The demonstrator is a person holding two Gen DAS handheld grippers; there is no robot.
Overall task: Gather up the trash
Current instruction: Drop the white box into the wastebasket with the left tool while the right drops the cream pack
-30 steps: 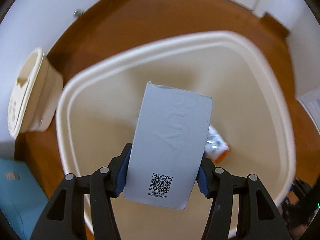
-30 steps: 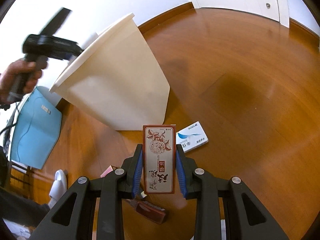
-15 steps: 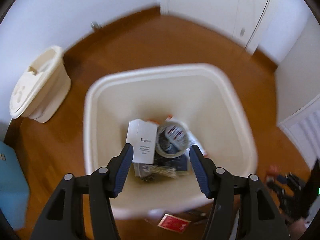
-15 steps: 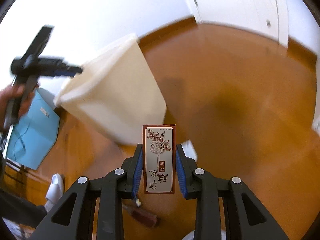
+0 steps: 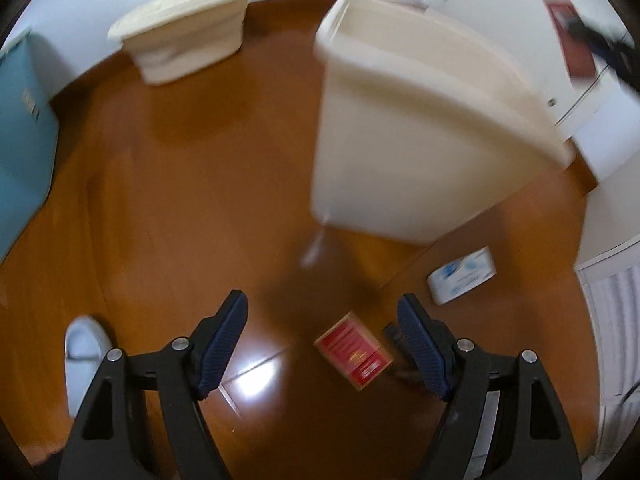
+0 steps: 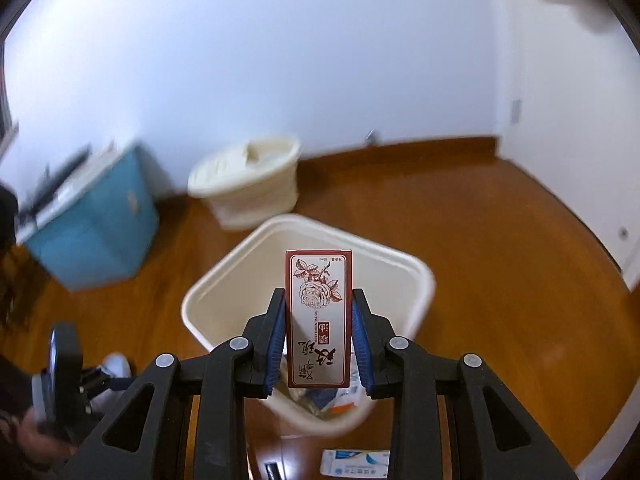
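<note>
The right tongs (image 6: 319, 330) gripped a tall rose-printed box (image 6: 319, 320) upright over the open cream bin (image 6: 424, 280), which already held scraps. Let go while off-centre, the box could have clipped the rim and fallen to the floor. The left tongs (image 5: 322, 344) were opening with nothing between them, above a red box (image 5: 353, 355) on the floor; a hasty pinch might have skidded it away.

Both views were bright w/ heavy motion blur; fisheye edges bent; glare patch sat on the floor (image 5: 256, 376).
</note>
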